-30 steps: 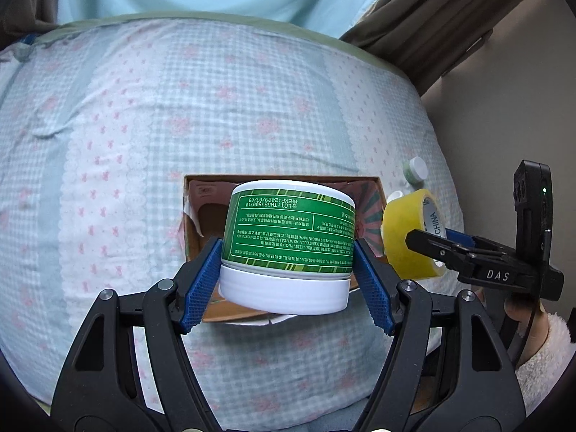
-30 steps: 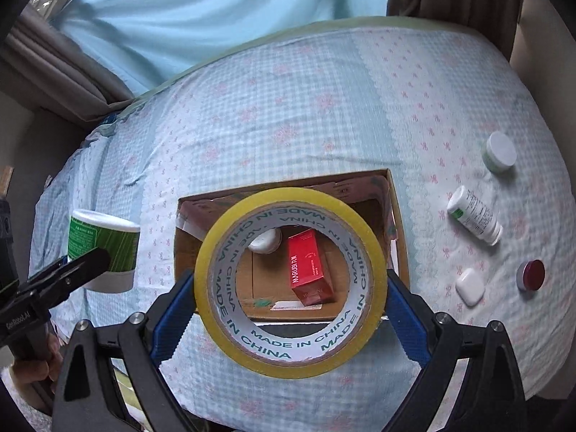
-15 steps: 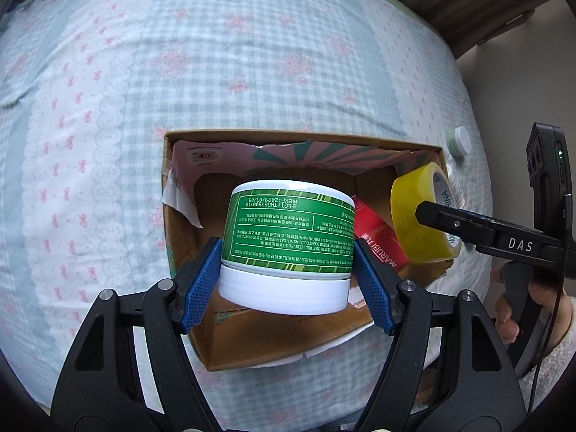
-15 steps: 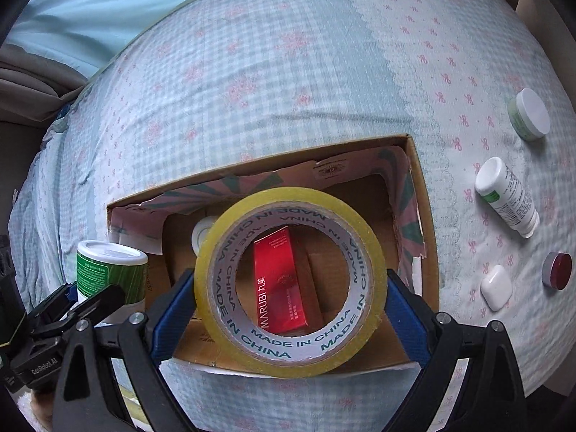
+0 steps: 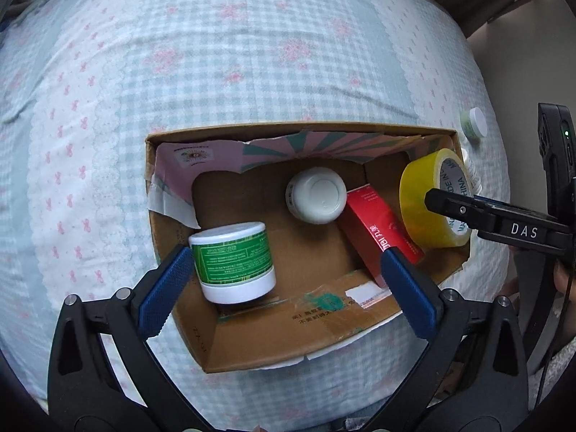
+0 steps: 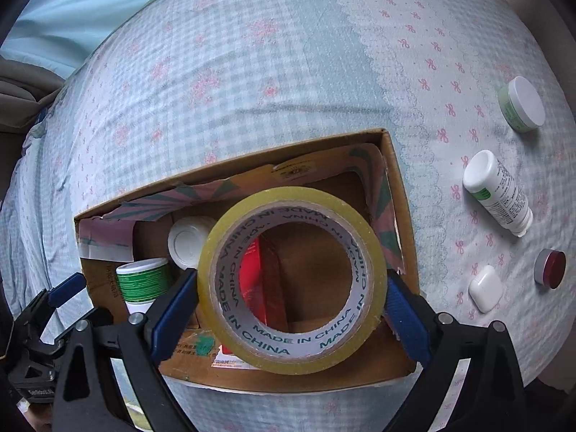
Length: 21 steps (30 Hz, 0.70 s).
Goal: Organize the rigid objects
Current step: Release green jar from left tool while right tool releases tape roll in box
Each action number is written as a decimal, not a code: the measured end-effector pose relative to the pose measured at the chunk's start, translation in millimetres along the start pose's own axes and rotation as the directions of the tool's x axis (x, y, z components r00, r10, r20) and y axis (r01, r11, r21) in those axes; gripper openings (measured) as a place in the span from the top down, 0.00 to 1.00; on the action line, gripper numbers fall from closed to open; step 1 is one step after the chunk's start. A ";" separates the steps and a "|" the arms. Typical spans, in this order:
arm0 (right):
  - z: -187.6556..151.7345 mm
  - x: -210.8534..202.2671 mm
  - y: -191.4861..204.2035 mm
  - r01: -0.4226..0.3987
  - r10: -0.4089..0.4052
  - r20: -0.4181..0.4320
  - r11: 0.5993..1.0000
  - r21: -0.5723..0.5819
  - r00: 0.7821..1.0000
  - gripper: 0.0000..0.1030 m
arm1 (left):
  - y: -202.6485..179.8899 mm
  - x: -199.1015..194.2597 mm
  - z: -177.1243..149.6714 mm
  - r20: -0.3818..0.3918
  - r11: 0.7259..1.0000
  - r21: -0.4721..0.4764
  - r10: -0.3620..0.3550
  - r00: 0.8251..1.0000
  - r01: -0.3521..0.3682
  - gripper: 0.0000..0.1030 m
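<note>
- We see our left gripper (image 5: 284, 277) with its jaws spread wide over the cardboard box (image 5: 273, 345). The green-labelled jar (image 5: 234, 262) is inside the box at the near left, just beside the left blue pad; whether it touches the pad or has settled on the box floor we cannot tell.
- Our right gripper (image 6: 288, 298) has its jaws clamped on the yellow tape roll (image 6: 291, 277), held upright at the box's right end, above the opening.
- Inside the box, a white-lidded jar (image 5: 316, 194) sits toward the far wall and a red carton (image 5: 378, 230) leans just right of it.
- The box rests on a bed with a blue checked sheet (image 6: 252, 72).
- Out on the sheet, right of the box: a green jar with a white lid (image 6: 522, 102) farthest, a white bottle (image 6: 498, 190) on its side, then a white earbud case (image 6: 484, 288) and a small red-topped tin (image 6: 549, 268) nearest.
</note>
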State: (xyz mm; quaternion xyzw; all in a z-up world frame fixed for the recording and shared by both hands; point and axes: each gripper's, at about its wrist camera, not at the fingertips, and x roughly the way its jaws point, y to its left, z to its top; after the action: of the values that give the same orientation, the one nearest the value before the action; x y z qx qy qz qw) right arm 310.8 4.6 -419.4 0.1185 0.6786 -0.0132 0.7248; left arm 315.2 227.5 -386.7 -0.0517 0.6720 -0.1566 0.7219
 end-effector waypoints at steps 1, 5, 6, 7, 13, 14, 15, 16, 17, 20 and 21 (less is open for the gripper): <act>-0.6 -1.4 -1.3 -0.005 0.005 0.002 1.000 0.000 1.000 0.06 | -1.3 -1.5 -2.1 0.001 1.000 0.001 -0.010 1.000 0.010 0.00; -2.8 -3.5 -3.9 -0.040 0.040 0.002 0.999 0.026 0.999 0.06 | -6.4 -8.6 -10.2 0.011 1.000 0.005 -0.015 1.000 0.015 0.00; -2.9 -3.5 -4.0 -0.036 0.036 0.004 0.999 0.022 0.999 0.06 | -7.2 -10.0 -11.9 0.012 1.000 0.005 -0.014 1.000 0.014 0.00; -4.2 -4.4 -3.8 -0.032 0.032 0.008 0.999 0.019 0.999 0.06 | -7.8 -11.1 -13.6 0.013 1.000 0.005 -0.014 1.000 0.014 0.00; -9.6 -15.9 -1.7 -0.058 0.057 0.054 0.998 0.026 0.997 0.06 | -10.0 -19.5 -18.9 0.024 1.000 0.004 -0.015 1.000 0.015 0.00; -10.4 -17.0 -1.3 -0.058 0.056 0.056 0.998 0.025 0.997 0.06 | -10.4 -21.4 -19.4 0.028 1.000 0.004 -0.015 1.000 0.015 0.00; -11.3 -18.4 -0.8 -0.057 0.055 0.058 0.998 0.024 0.997 0.06 | -10.8 -23.8 -19.9 0.033 1.000 0.005 -0.014 0.999 0.013 0.00; -12.4 -20.1 -0.7 -0.057 0.055 0.060 0.998 0.024 0.997 0.06 | -11.4 -26.5 -20.6 0.039 1.000 0.007 -0.011 0.999 0.011 0.00; -13.8 -22.0 -0.5 -0.056 0.055 0.063 0.998 0.024 0.997 0.06 | -12.2 -29.8 -21.1 0.045 1.000 0.008 -0.010 0.999 0.009 0.00; -18.7 -30.2 -0.2 -0.059 0.057 0.075 0.998 0.027 0.996 0.06 | -13.8 -41.2 -23.9 0.066 1.000 0.009 -0.003 0.998 0.002 0.00; -20.4 -32.9 0.0 -0.062 0.059 0.078 0.998 0.028 0.995 0.06 | -14.6 -46.1 -25.7 0.074 1.000 0.009 -0.001 0.997 0.000 0.00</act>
State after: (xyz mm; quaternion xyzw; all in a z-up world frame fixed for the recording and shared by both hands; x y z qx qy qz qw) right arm 288.2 3.7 -388.0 0.1492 0.6459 -0.0060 0.7487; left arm 285.4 230.8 -341.0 -0.0542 0.6440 -0.1578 0.7466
